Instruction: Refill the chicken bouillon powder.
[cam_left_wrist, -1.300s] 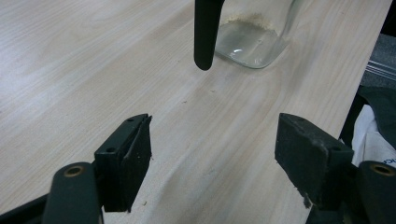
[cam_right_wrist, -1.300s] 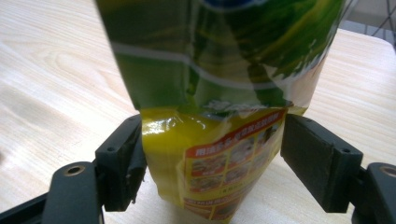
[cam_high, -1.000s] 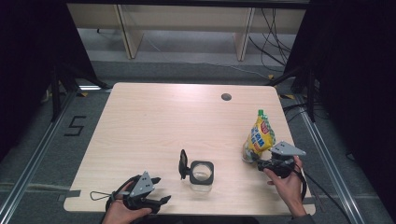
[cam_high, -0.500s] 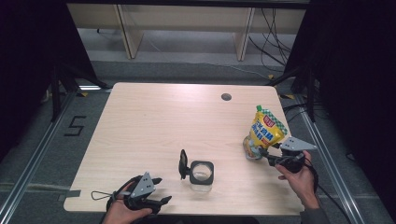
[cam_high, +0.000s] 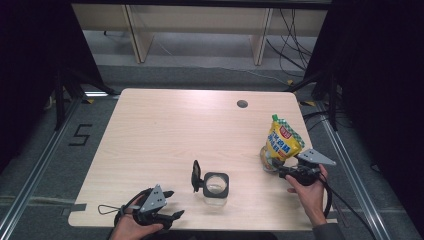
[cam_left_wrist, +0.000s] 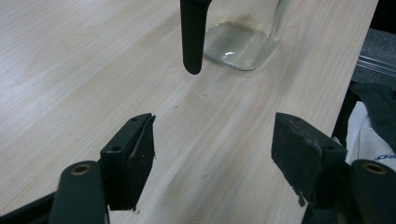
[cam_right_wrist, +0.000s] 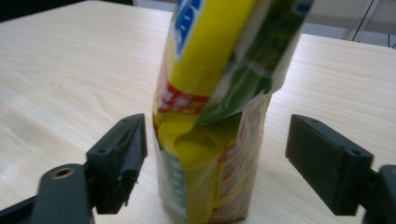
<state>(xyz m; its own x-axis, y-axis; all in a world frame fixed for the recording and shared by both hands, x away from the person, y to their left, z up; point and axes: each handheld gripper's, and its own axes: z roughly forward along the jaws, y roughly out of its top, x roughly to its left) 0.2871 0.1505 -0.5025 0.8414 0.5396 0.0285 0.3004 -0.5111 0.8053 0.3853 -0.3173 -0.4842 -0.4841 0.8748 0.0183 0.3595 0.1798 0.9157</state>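
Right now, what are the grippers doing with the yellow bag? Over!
Right gripper jaws just opened, pads off the bag, which stands between them. Left gripper open, nothing between. Jar mid-table, nothing in the way.

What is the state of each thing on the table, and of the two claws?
Yellow pouch: standing on the table, top folded over, between the right claw's jaws but not touched.
Glass jar: upright, lid flipped open to its left side.
Left claw: open, nothing between the jaws.
Right claw: open, jaws have just been opening.
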